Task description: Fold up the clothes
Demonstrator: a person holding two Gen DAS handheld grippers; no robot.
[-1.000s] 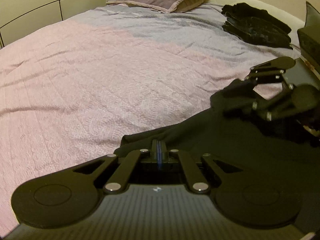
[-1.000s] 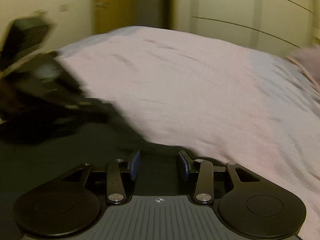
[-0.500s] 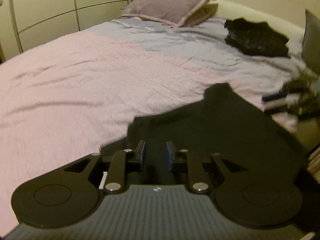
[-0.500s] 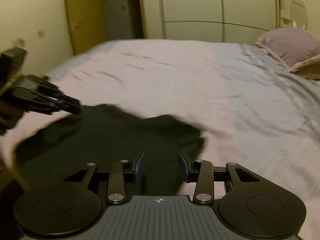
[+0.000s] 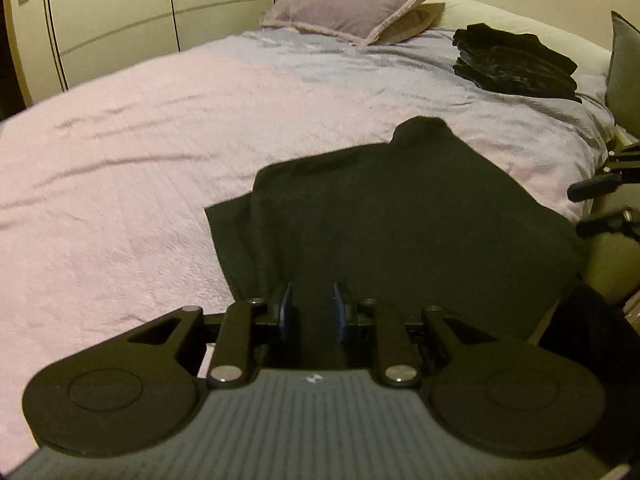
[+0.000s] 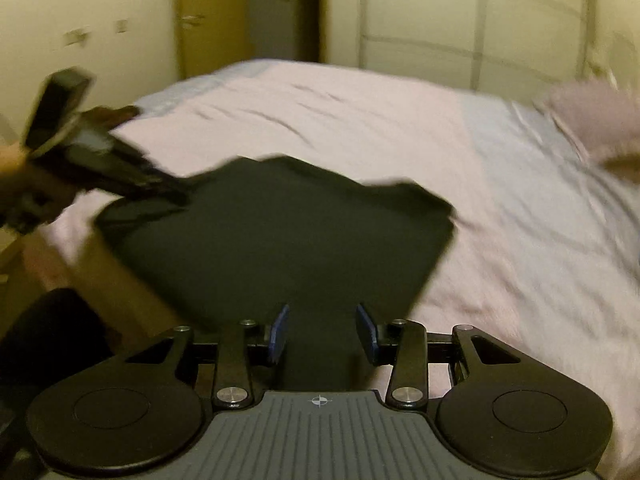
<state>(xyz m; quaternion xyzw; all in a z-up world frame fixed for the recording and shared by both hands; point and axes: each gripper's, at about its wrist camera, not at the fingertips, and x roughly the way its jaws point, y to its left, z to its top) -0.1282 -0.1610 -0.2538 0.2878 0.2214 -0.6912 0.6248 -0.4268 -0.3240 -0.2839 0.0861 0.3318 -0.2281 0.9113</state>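
A dark folded garment [image 5: 392, 216] lies flat on the near edge of the pink bedspread [image 5: 140, 152]; the right wrist view shows the same garment [image 6: 280, 232]. My left gripper [image 5: 310, 312] is open just above the garment's near edge, with nothing between its blue pads. My right gripper [image 6: 323, 332] is open too, over the cloth's near side. The right gripper's fingers [image 5: 596, 186] show at the right edge of the left wrist view, off the cloth. In the right wrist view the left gripper [image 6: 100, 164] is blurred beside the garment's left corner.
A pile of folded dark clothes [image 5: 516, 62] sits at the head of the bed beside a purple pillow [image 5: 348, 10]. Cream wardrobe doors [image 5: 132, 16] stand beyond the bed. The bed's wooden side [image 6: 92, 272] drops off by the garment.
One second ago my left gripper was shut on the garment; it has opened and drawn back. The garment now lies flat on the bed. The right gripper pulled away to the side.
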